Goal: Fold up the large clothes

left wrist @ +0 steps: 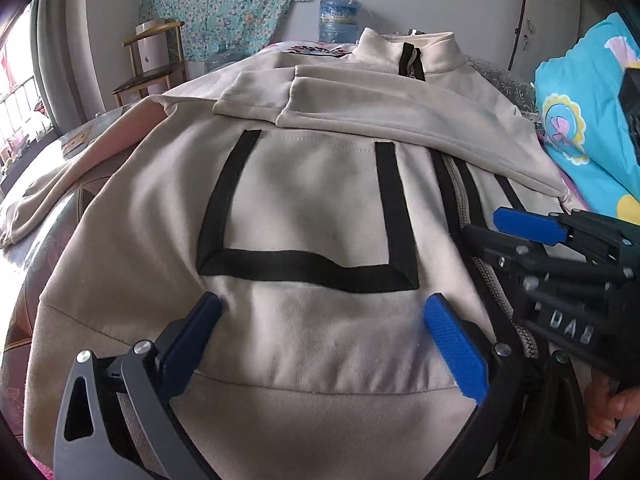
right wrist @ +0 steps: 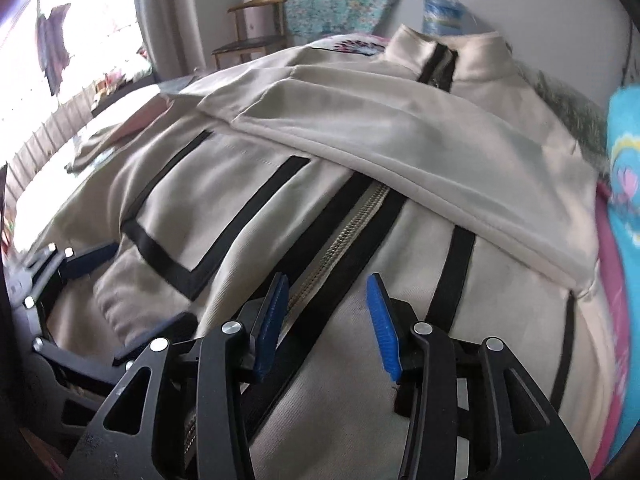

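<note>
A cream zip-front jacket point(left wrist: 304, 208) lies spread face up across a bed, collar point(left wrist: 408, 54) at the far end and hem at the near end; both sleeves are folded in over the chest, the right sleeve point(left wrist: 420, 120) lying on top and running across from the right side, its cuff meeting the left sleeve's cuff point(left wrist: 256, 98) near the middle; below them a black-taped patch pocket point(left wrist: 308, 216) sits on the left front, and the black-edged zip point(right wrist: 344, 240) runs down the middle toward the near edge; the left hand-held gripper point(left wrist: 322, 332) is down at the hem band below the pocket, its blue fingers point(left wrist: 456, 348) spread wide with cream fabric between them, the tips at the cloth though it is not clear that they press into it; the right hand-held gripper point(right wrist: 330, 324) sits just to the right of it over the zip, its fingers parted with a clear gap and nothing pinched between them; seen from the left wrist, the right tool reaches in from the right edge with the holder's fingers point(left wrist: 616, 412) visible beneath it; to the right of the jacket lies a bright blue cartoon-print pillow point(left wrist: 588, 120); at the far wall stand a wooden chair point(left wrist: 152, 64), a blue water jug point(left wrist: 338, 20) and a hanging floral cloth point(left wrist: 224, 0); daylight floods in from a window on the left.
</note>
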Demonstrator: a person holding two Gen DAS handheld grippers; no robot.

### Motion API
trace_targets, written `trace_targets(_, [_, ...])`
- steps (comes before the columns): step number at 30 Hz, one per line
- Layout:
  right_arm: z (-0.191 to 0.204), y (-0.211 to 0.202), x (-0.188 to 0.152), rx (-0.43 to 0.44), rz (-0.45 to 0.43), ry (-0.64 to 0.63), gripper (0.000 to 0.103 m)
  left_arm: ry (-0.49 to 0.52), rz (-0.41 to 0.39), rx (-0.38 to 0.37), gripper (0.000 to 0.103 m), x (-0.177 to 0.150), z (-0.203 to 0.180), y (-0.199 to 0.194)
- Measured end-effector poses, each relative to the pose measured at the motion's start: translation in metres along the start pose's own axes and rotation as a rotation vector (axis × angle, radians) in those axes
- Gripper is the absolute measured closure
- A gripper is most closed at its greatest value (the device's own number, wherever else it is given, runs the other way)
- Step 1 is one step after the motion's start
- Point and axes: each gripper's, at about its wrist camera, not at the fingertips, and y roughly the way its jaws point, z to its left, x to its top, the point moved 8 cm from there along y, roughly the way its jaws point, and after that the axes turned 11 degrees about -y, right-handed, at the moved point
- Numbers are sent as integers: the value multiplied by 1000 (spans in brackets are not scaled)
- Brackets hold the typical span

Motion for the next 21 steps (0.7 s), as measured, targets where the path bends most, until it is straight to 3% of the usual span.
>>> trace_targets(5, [7, -2, 0, -23, -4, -15, 66, 24, -4, 34, 4, -2, -3, -2])
trace_targets(8, [18, -8, 2, 29, -17, -26, 69, 21, -1, 32, 4, -2, -3, -2])
trace_targets(10, [32, -10, 4, 121, -22, -19, 71, 35, -5, 50, 4, -3, -5, -2])
trace_targets(21, [43, -9, 5, 148, -13, 30, 67, 62, -10, 87, 4, -5, -4, -2])
